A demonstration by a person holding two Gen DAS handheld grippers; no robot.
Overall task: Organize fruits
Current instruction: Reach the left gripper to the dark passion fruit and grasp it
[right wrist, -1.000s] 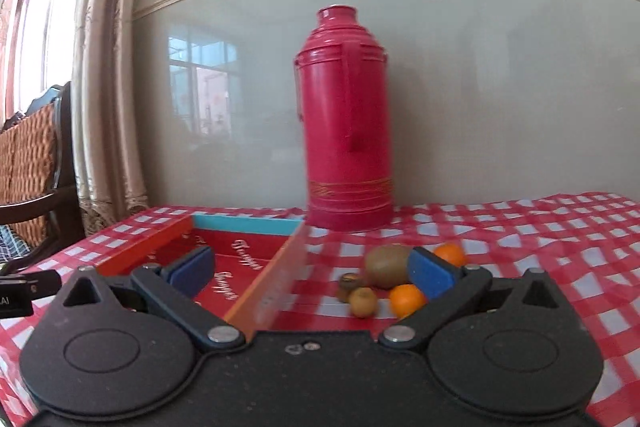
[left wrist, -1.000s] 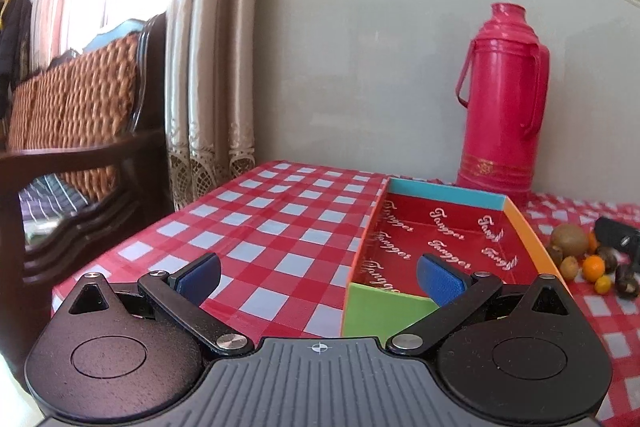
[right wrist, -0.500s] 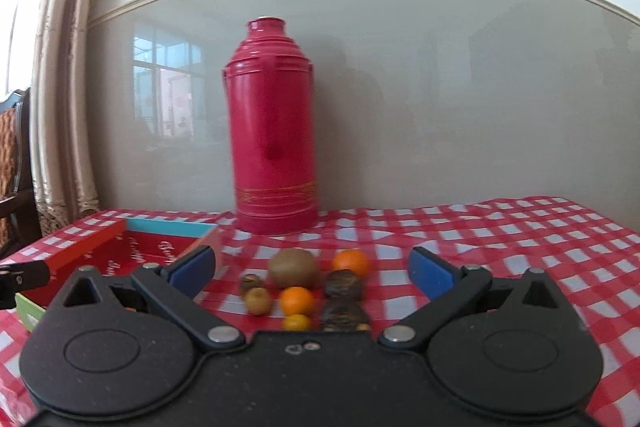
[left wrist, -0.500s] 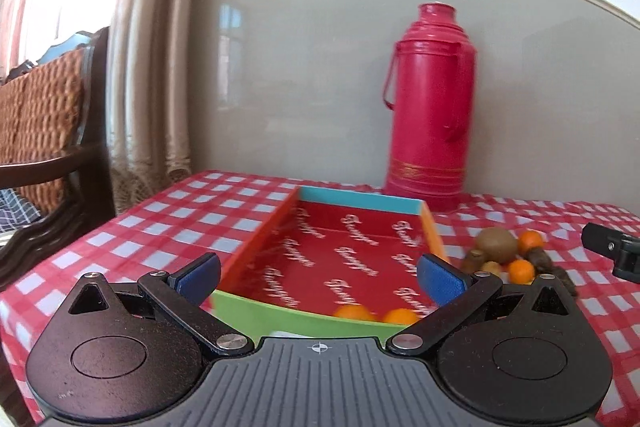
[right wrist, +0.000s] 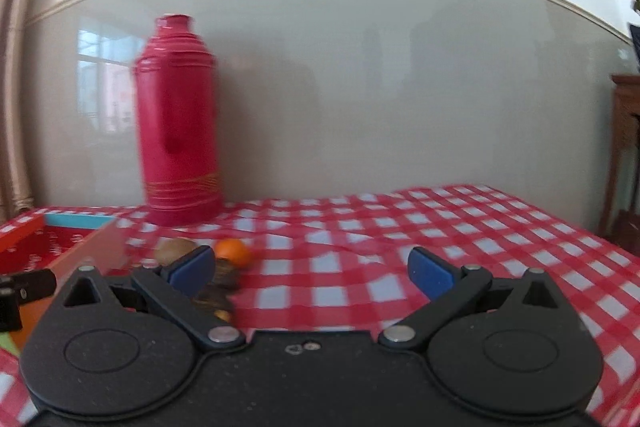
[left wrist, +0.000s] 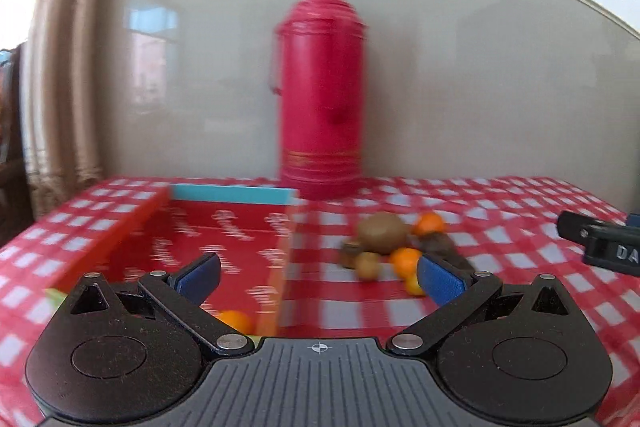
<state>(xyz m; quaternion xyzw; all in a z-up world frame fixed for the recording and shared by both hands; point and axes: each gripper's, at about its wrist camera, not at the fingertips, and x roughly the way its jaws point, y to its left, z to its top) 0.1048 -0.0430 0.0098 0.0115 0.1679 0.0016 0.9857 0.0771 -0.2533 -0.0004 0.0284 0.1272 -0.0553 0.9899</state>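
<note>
A red box (left wrist: 224, 239) with a blue far wall lies on the checked tablecloth, with an orange (left wrist: 236, 321) in its near end. Right of it lies a pile of fruit: a brown kiwi (left wrist: 382, 237), oranges (left wrist: 405, 261) and dark fruits (left wrist: 438, 245). My left gripper (left wrist: 318, 277) is open and empty, above the box's right wall. My right gripper (right wrist: 311, 271) is open and empty over bare cloth, right of the pile. In the right wrist view the kiwi (right wrist: 172, 251) and an orange (right wrist: 233, 251) show beside the left finger. The box (right wrist: 52, 247) sits far left.
A tall pink thermos (left wrist: 320, 91) stands at the back against the wall, also in the right wrist view (right wrist: 178, 119). A curtain (left wrist: 60, 67) hangs at the left. Wooden furniture (right wrist: 626, 147) stands past the table's right edge. The other gripper's tip (left wrist: 600, 241) shows at right.
Both grippers have swung to the right. The box and the fruit pile slid left in both views. Both stay open and empty.
</note>
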